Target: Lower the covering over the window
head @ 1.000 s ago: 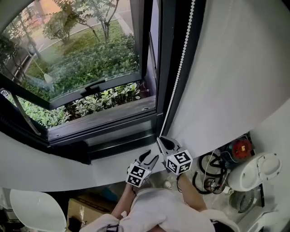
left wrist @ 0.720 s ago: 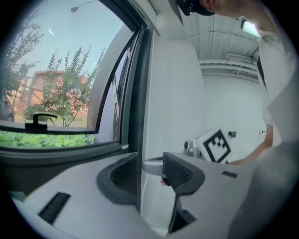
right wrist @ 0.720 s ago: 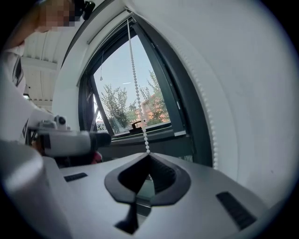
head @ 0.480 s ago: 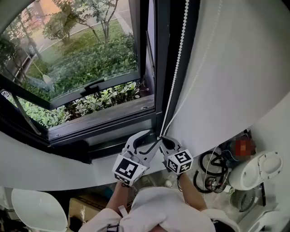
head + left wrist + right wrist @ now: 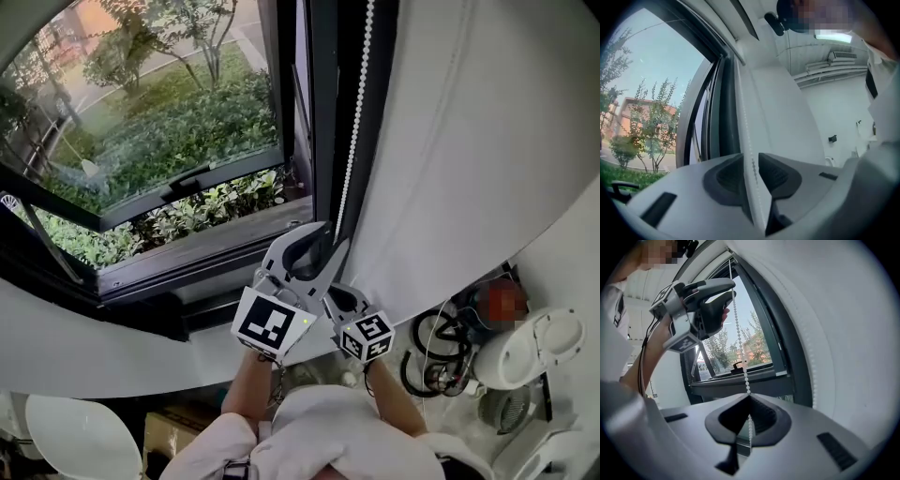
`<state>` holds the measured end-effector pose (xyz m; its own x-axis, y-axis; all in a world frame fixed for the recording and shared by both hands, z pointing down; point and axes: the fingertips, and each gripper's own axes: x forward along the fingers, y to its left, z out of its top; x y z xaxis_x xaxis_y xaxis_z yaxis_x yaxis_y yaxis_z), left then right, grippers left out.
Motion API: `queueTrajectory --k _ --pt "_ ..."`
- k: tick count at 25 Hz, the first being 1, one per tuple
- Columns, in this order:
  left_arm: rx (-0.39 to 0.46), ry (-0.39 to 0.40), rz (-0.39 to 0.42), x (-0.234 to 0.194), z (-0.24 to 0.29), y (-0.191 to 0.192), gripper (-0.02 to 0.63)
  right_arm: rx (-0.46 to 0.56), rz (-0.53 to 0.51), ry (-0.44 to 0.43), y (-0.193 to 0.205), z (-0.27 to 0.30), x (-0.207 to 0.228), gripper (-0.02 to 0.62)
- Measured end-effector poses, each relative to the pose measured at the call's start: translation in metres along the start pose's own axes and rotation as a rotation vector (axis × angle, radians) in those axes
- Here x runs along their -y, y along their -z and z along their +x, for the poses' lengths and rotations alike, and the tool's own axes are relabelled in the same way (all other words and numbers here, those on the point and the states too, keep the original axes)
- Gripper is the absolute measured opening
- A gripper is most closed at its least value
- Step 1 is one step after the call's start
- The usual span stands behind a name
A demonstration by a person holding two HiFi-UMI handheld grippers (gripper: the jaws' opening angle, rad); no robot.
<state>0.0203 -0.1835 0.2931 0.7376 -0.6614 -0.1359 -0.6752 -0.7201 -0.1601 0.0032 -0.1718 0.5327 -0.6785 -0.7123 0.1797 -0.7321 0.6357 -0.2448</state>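
A white roller blind (image 5: 469, 141) hangs at the right of the dark-framed window (image 5: 323, 112). Its white bead chain (image 5: 354, 122) runs down the frame. My left gripper (image 5: 328, 246) is raised around the chain, above the right one. Its jaws are closing, with the chain (image 5: 745, 126) passing between the pads (image 5: 780, 173), and a gap still shows on each side. My right gripper (image 5: 337, 298) sits lower and is shut on the chain (image 5: 738, 333), whose beads enter its closed jaws (image 5: 749, 401). The right gripper view shows the left gripper (image 5: 726, 291) higher up on the same chain.
The window sash (image 5: 187, 183) is tilted open outward over green bushes. A white appliance (image 5: 525, 352) and coiled cables (image 5: 441, 352) lie at the lower right. A white chair (image 5: 80, 431) and a cardboard box (image 5: 173, 431) are at the lower left.
My left gripper has risen from beside the right gripper to a higher spot on the bead chain. The right gripper has stayed where it was, on the chain.
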Motion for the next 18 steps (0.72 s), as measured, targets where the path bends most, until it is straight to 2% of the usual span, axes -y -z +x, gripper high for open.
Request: queueTrajectory --k 3,4,10,18 --pt "0.017 -0.005 0.038 -0.002 0.006 -0.006 0.031 -0.002 -0.009 -0.002 0.0 0.001 -0.004 -0.005" --pt "0.021 -0.005 0.044 -0.001 0.006 -0.006 0.021 -0.003 -0.011 0.0 0.0 0.001 -0.005 -0.005" --pt "0.006 0.0 0.008 0.005 0.001 0.011 0.014 -0.07 0.003 0.025 0.017 0.002 -0.001 -0.005" --pt "-0.097 0.002 -0.042 0.012 -0.008 0.056 0.014 -0.171 0.043 0.029 0.059 0.005 0.0 -0.005"
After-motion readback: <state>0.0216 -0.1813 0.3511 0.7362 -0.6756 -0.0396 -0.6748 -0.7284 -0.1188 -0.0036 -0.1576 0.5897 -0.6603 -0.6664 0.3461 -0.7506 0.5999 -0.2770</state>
